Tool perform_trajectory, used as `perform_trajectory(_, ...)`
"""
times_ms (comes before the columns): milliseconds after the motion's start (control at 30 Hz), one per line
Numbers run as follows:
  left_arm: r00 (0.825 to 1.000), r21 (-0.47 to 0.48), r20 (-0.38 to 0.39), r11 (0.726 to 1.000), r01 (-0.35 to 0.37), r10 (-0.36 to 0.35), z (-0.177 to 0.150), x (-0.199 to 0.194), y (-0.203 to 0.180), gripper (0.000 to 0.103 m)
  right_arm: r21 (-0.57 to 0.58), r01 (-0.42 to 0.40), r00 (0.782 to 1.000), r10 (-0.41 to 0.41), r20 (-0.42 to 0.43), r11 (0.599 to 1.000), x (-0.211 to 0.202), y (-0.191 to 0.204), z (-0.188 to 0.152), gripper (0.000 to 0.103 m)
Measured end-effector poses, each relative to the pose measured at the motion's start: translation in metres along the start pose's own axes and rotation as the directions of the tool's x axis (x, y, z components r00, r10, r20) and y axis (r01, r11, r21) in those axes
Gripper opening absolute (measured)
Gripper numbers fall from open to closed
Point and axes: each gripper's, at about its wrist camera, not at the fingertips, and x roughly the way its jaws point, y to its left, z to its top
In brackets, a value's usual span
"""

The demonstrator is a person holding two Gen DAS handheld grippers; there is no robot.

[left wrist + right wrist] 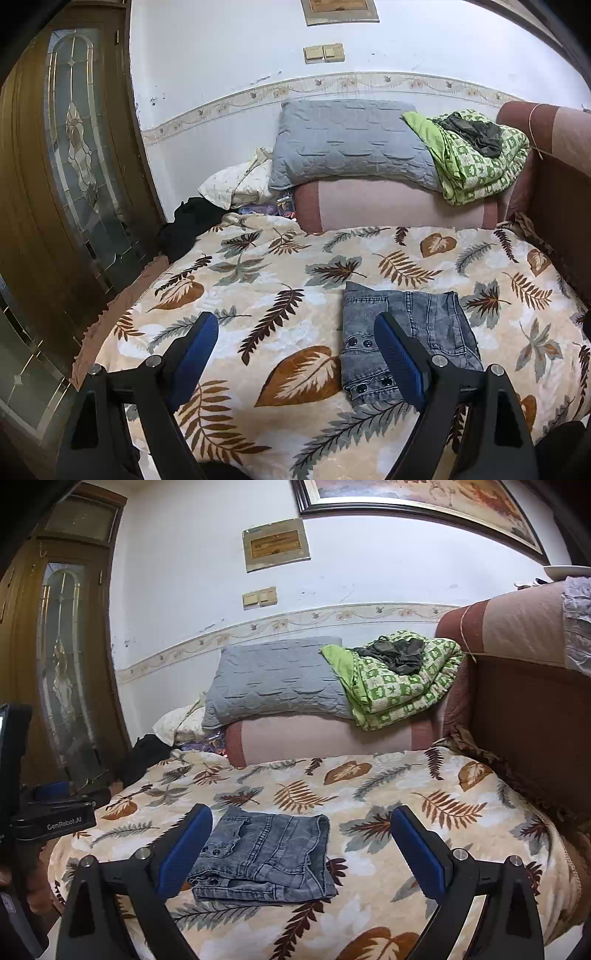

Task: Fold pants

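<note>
Pants: grey-blue denim pants (264, 856), folded compact, lying between right claw (301, 853) tips.
Handling: soft, fairly heavy; pinch stacked edges.
Claws: right and left claw (299, 360) spread, empty.

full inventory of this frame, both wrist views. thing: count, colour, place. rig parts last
jeans: 1, grey-blue denim, folded into a compact stack on the blanket, nothing gripping them
blanket: 1, cream with brown and grey leaves, covering the bed
pillow: 1, grey quilted, on the pink bolster at the wall
bolster: 1, pink, at the bed's far end
quilt: 1, green and white, folded, beside the pillow, dark garment on top
black cloth: 1, at the far left edge of the bed
door: 1, brown wood with glass panel, left
wall switches: 2, beige, above the border strip
left gripper: 1, black with blue pads, open, empty
right gripper: 1, same, open, empty
</note>
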Motion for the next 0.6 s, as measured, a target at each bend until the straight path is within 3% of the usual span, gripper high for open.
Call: perform_trajectory(600,0.999,0.009,-0.004,0.999,0.036,-0.036,0.0003,-0.0076,-0.0027,0.087,-0.012,-0.023,0.998,0.022,-0.052,1.000,0.0099,0.0055,-0.0095,0.099)
